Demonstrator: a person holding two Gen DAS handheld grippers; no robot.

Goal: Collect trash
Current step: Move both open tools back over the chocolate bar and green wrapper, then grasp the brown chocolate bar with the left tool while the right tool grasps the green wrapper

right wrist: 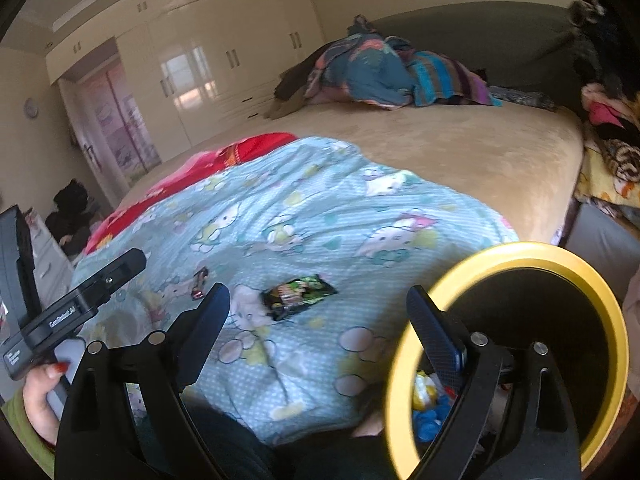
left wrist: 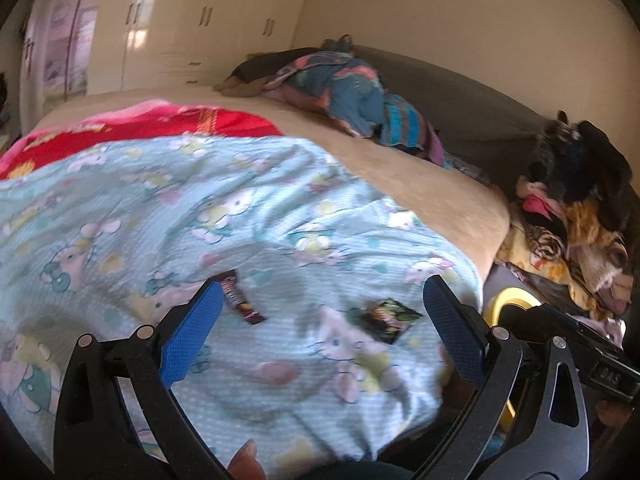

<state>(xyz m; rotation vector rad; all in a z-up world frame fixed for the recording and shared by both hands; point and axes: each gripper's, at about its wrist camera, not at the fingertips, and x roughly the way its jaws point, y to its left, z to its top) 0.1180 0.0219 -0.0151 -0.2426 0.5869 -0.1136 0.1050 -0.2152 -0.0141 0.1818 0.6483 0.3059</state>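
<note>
Two wrappers lie on the light blue cartoon blanket (left wrist: 240,208) on the bed. A brown candy-bar wrapper (left wrist: 240,298) lies just past my left finger pad; it also shows in the right wrist view (right wrist: 199,282). A green and black snack packet (left wrist: 386,318) lies between the fingers, also seen in the right wrist view (right wrist: 298,295). My left gripper (left wrist: 322,316) is open and empty above the blanket. My right gripper (right wrist: 318,320) is open and empty near the yellow-rimmed trash bin (right wrist: 404,364), which has coloured trash (right wrist: 430,404) inside.
A beige bedspread (right wrist: 460,148) covers the bed, with a red blanket (left wrist: 168,124) and bundled clothes (left wrist: 352,92) on it. A clothes pile (left wrist: 572,216) lies at the right. Cream wardrobes (right wrist: 208,64) line the far wall. The bin's rim (left wrist: 508,300) shows beside the bed.
</note>
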